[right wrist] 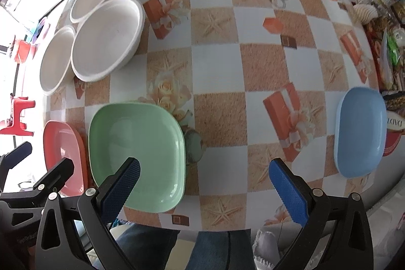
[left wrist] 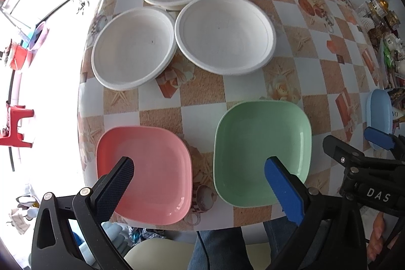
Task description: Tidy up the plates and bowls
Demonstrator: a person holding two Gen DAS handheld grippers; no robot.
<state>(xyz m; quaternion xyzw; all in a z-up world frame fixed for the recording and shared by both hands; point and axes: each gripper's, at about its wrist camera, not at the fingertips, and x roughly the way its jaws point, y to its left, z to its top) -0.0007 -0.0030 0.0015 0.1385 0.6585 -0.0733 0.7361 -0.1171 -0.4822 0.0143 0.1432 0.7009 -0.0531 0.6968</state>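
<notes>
Glossy square green plate, round white bowls

Both wrist cameras look down from the near table edge toward twelve o'clock, close above it. Both views share the green plate, at four o'clock in the left view and seven o'clock in the right.

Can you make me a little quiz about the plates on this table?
1. How many round white plates are on the table?
2. True or false: the green plate sits on top of the pink plate.
3. Which coloured plate lies far to the right: A) blue plate, B) pink, C) green?

Key: 1) three; 2) false, they lie side by side; 3) A.
</notes>
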